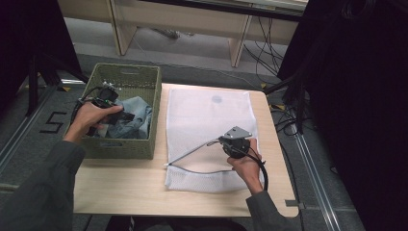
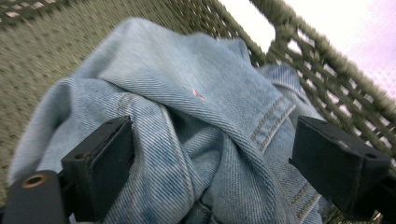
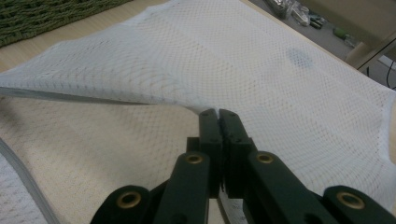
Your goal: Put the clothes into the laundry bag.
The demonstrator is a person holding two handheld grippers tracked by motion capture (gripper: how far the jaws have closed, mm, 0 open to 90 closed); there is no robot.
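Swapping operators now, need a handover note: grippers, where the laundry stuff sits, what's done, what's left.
Left gripper: open, jaws either side of the denim garment in the green woven basket; no grip yet.
Right gripper: shut on the top edge of the white mesh laundry bag, lifting its mouth open.
Bag lies flat on the wooden table, right of the basket.
Done: bag mouth opened.
Left, likely: grip denim, lift it, feed it into the bag.

The pale blue denim garment (image 2: 196, 135) is twill-woven cotton cloth, matt, with raised stitched seams. The olive green woven basket (image 1: 144, 77) has a coarse, rough braided texture. The white mesh laundry bag (image 3: 280, 93) is a fine, semi-transparent net fabric. The light wooden table (image 1: 125, 187) is smooth and matt. The jaws of both grippers are matt black plastic with brass-coloured rivets.
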